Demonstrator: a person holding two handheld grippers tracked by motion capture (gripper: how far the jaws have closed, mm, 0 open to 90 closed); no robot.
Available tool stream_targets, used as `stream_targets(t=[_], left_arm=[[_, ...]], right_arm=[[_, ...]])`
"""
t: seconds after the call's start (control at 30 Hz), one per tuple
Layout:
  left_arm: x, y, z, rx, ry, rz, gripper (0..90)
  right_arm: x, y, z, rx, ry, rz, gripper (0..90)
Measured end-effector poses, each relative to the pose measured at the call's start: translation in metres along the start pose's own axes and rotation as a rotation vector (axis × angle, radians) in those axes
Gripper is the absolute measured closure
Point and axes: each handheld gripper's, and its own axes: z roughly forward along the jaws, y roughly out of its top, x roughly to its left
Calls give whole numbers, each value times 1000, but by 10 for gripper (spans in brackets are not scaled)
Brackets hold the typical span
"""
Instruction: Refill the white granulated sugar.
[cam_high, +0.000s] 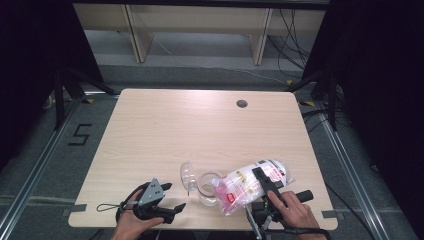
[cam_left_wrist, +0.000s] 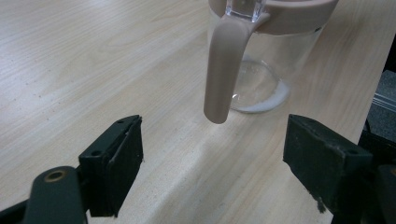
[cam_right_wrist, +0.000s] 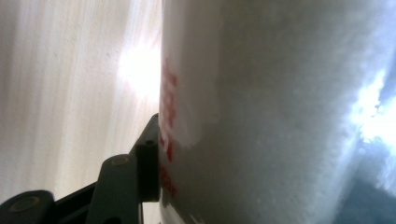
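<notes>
Sugar-like white grains filled the soft plastic bag (cam_high: 250, 185), which lay tilted near the counter's (cam_high: 150, 130) front edge with its mouth at the clear glass jar (cam_high: 207, 187). Right claw (cam_high: 265, 182) was clamped on the bag's slick, yielding middle; gripping there looked sensible, since the contents would shift. Left claw (cam_left_wrist: 212, 158) stood apart, empty, before the jar's smooth beige handle (cam_left_wrist: 224, 70).
</notes>
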Motion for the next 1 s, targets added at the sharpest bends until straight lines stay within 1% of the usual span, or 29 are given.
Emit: stream_targets(t=[0.03,0.07,0.13,0.17,0.2,0.23,0.27,0.3,0.33,0.4,0.43,0.5,0.53,0.57,0.6,0.63,0.67,0.7,0.73,0.8,0.83,0.87,0.9,1.0], left_arm=[[1,0,-1,19,9,25,196],[1,0,-1,20,9,23,196],[-1,0,0,-1,1,1,196],[-1,0,0,-1,1,1,196],[0,0,0,-1,1,1,196],[2,0,-1,27,11,31,196],[1,0,-1,18,7,23,196],[0,0,-1,4,12,7,196],[0,1,-1,2,13,3,196],[0,0,-1,-2,14,-3,196],[0,0,-1,3,12,3,196],[1,1,-1,6,12,13,196],[0,1,-1,5,11,12,196],[0,0,-1,2,9,9,195],[0,0,-1,2,9,9,196],[0,0,-1,4,11,6,196],[0,0,-1,5,12,7,196],[0,0,-1,3,10,4,196],[0,0,-1,4,10,4,196],[0,0,-1,3,12,4,196],[0,0,-1,3,12,5,196],[0,1,-1,4,12,5,196],[0,1,-1,3,12,5,196],[0,0,-1,2,9,5,196]], right_arm=[[-1,0,0,-5,-4,-11,474],[-1,0,1,-16,-25,-24,474],[-2,1,0,-6,-29,-39,476],[-1,1,-1,6,-9,-34,475],[-2,1,0,-4,-27,-44,476],[0,1,-1,13,-25,-29,477],[-4,2,0,1,-33,-66,477],[-4,2,0,0,-35,-74,478],[-5,2,1,-4,-35,-82,478],[-5,3,0,2,-31,-72,479],[-4,3,0,6,-31,-62,480],[-5,3,0,-2,-34,-80,480],[-4,3,0,6,-34,-65,481],[-5,2,0,5,-29,-77,481],[-4,2,0,9,-32,-62,481],[-5,2,-1,12,-40,-65,482],[-6,2,0,-3,-54,-76,482],[-8,2,1,-19,-61,-110,482],[-7,2,1,-11,-55,-100,483],[-7,2,1,-12,-54,-102,483],[-7,2,0,-5,-45,-105,484],[-7,2,1,-12,-49,-102,484],[-6,1,0,-7,-47,-91,484],[-7,1,-1,-3,-45,-97,485]])
